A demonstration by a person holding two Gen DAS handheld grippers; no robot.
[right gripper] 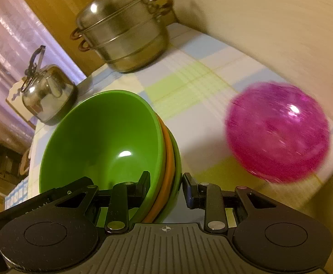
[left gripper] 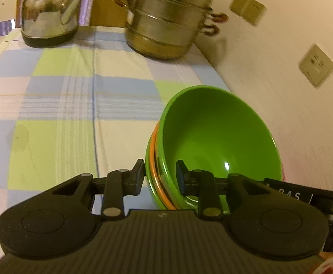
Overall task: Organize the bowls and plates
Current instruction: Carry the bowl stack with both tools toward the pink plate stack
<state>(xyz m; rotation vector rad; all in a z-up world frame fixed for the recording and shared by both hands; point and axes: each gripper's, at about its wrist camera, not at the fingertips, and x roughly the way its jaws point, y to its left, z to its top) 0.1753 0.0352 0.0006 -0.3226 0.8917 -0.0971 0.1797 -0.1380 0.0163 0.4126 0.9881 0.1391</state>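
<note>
A stack of nested bowls, green ones with an orange one between them point(left gripper: 214, 137), is held tilted above the checked tablecloth point(left gripper: 75, 91). My left gripper point(left gripper: 159, 178) is shut on the stack's rim, one finger outside and one inside the top green bowl. In the right wrist view the same bowl stack point(right gripper: 102, 141) sits at the left, and my right gripper point(right gripper: 165, 188) is shut on its opposite rim, one finger inside and one outside. A pink translucent bowl point(right gripper: 278, 132) lies upside down on the cloth to the right, blurred.
A steel tiered steamer pot point(left gripper: 168, 20) and a steel kettle point(left gripper: 49, 16) stand at the table's far end. A white wall with sockets point(left gripper: 317, 66) runs close along the right edge. A chair point(left gripper: 4, 2) stands beyond the far left corner.
</note>
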